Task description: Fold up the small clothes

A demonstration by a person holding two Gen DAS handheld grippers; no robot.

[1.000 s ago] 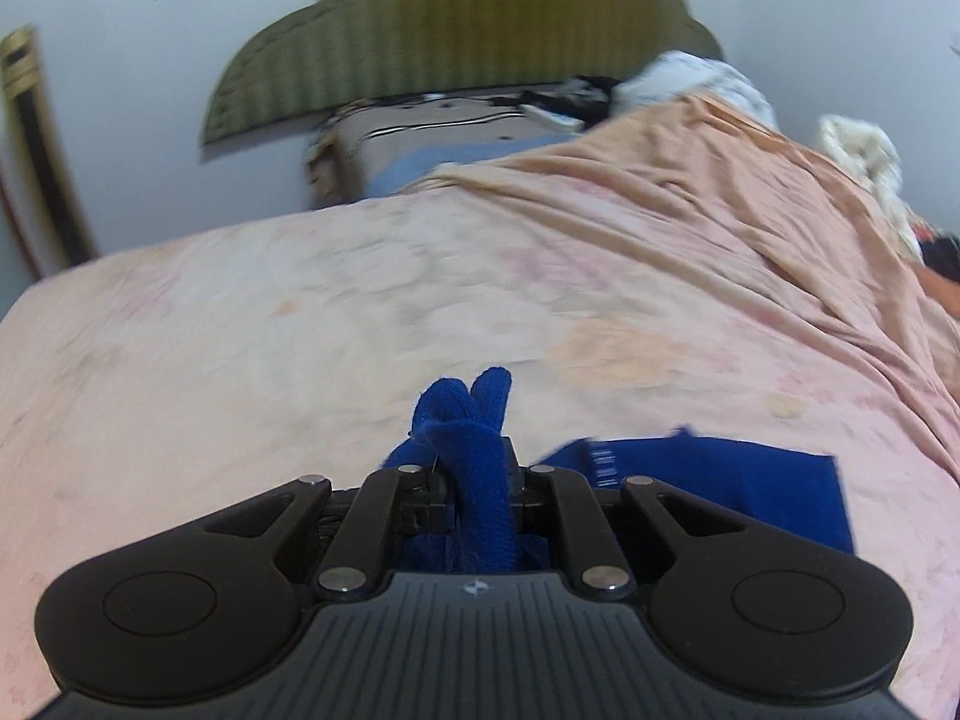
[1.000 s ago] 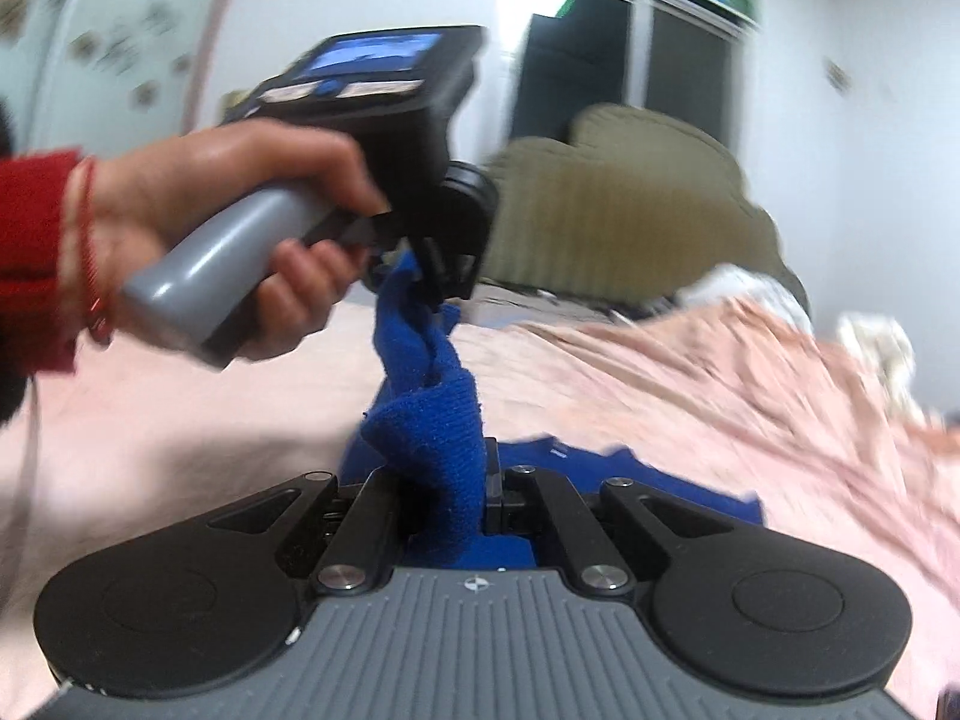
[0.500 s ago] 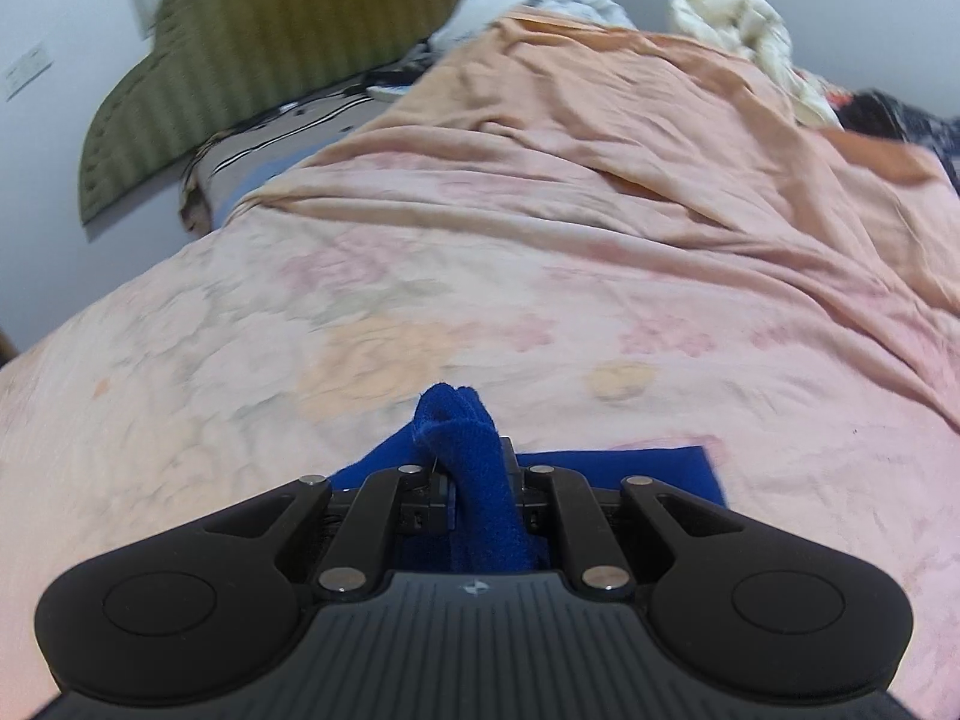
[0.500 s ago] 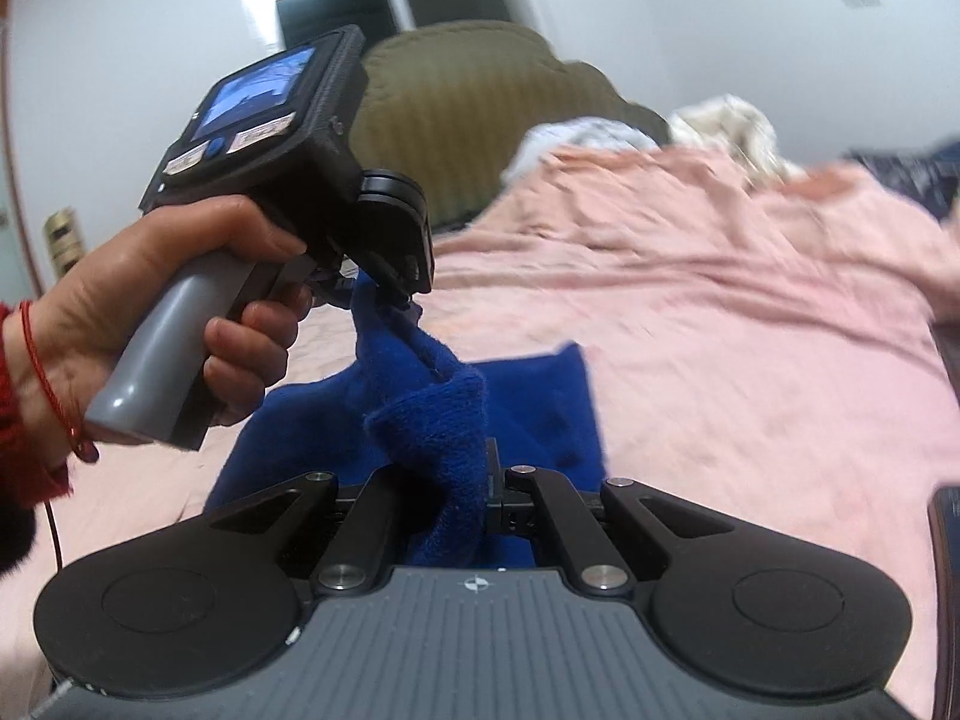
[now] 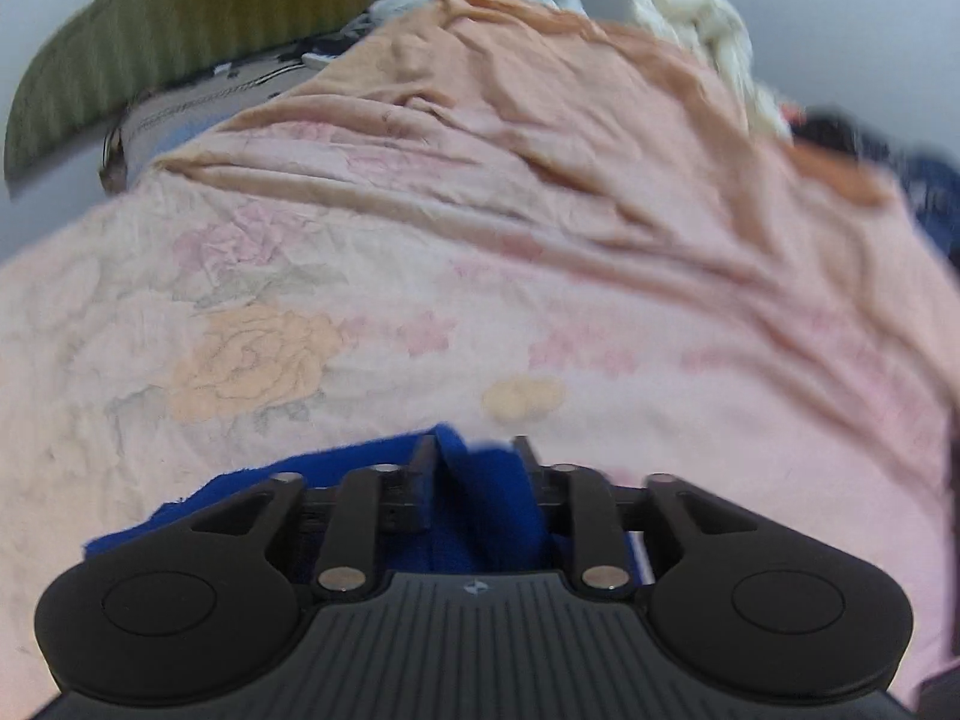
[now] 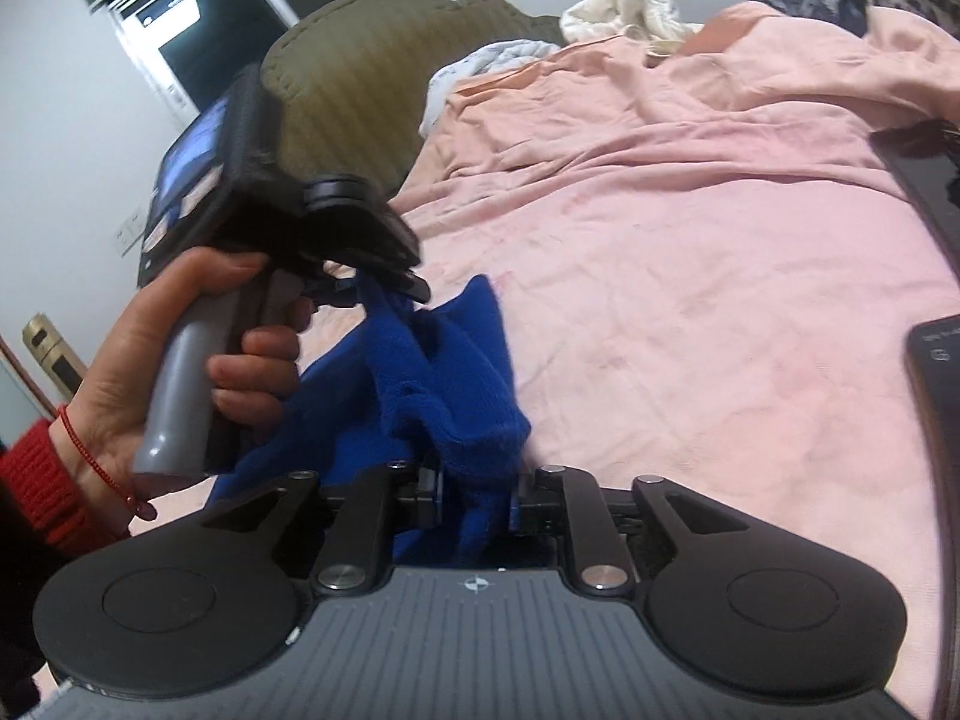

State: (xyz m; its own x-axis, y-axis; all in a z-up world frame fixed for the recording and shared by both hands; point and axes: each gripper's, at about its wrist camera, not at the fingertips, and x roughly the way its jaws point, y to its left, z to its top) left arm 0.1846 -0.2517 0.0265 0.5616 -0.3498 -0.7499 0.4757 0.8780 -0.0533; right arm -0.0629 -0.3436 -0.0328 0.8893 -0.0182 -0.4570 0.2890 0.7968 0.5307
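The blue cloth point(image 6: 456, 384) looks fuzzy, like fleece or terry. The pink bedsheet point(image 5: 540, 276) is thin, matt, creased fabric. Each claw's point(image 5: 474, 456) body is matt black plastic with shiny metal pins.

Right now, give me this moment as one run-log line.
phase: releasing fold | left gripper: jaws just opening, blue fleece garment between | right gripper: jaws just opening, garment between | surface: pink floral bedsheet

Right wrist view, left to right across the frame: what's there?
Red sleeve → hand on the left gripper → blue cloth → bare pink bedsheet → dark phone at the right edge.
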